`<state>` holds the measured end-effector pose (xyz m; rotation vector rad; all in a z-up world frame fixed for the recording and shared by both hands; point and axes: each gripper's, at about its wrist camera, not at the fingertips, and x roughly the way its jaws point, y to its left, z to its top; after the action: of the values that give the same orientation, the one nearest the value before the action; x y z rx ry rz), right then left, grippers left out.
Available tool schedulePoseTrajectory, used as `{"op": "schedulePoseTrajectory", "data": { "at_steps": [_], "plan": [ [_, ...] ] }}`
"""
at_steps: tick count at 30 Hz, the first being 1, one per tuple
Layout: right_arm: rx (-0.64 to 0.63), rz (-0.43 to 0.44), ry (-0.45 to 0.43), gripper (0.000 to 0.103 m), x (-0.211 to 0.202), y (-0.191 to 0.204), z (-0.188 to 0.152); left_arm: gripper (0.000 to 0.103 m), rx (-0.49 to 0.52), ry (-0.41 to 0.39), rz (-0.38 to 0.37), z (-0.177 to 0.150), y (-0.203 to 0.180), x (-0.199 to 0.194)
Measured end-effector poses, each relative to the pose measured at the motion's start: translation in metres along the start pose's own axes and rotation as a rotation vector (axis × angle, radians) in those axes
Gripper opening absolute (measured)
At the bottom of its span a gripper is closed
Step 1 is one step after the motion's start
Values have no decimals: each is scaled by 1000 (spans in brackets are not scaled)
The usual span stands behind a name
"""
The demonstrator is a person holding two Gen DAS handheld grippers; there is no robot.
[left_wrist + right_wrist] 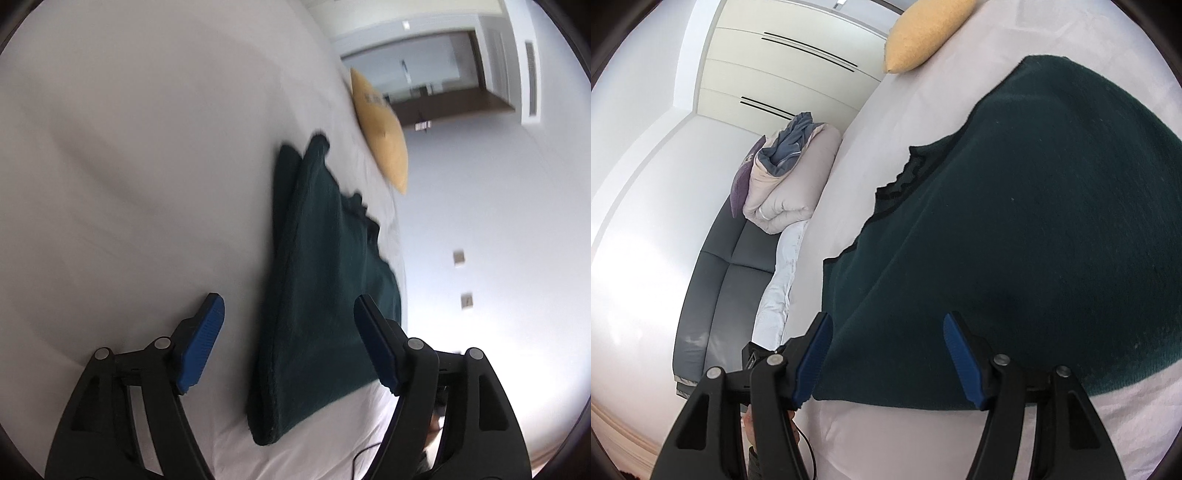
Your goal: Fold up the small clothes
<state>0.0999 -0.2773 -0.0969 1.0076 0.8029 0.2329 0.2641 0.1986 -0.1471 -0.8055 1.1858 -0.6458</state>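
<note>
Broadly, the white bed (129, 166) fills both views and serves as the folding surface, its sheet smooth enough to lay cloth flat. A dark grey sofa (716, 280) runs alongside it in the right wrist view, carrying a rolled duvet (790, 184) and a purple cushion (740, 188), seemingly stacked there to keep the mattress free for work. On the bed lies the dark green garment (1015, 221), apparently a knitted sweater already doubled over, since the left wrist view shows layered edges along one side; motion blur there makes the layer count uncertain. A yellow pillow (382, 129) sits beyond it near the bed's far edge, apart from the cloth.

The right gripper (888, 365) has its blue fingers spread wide, straddling the garment's near hem without pinching it, likely positioned to take that edge. The left gripper (290, 347) is likewise spread, hovering over the garment's folded side with nothing between its pads.
</note>
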Motion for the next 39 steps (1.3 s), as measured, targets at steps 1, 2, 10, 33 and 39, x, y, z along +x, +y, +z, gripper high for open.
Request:
{"op": "schedulePoseTrajectory", "data": {
  "at_steps": [1,2,10,33,39],
  "plan": [
    [-1,-3,1,66,0,0,-1,72,20,17,16,-2,-3,3],
    [-2,-4,3,66,1,0,-1,72,41,36,28,-4,-5,6],
    [-22,-1,34,66,18,8,-4,72,63,153,-13,-12,-13,33],
    [-120,-39,274,64,159,47,32,14,-57,168,-77,-30,-3,58],
    [-168,-31,279,63,161,47,28,13,12,113,24,-29,-37,51]
  ]
}}
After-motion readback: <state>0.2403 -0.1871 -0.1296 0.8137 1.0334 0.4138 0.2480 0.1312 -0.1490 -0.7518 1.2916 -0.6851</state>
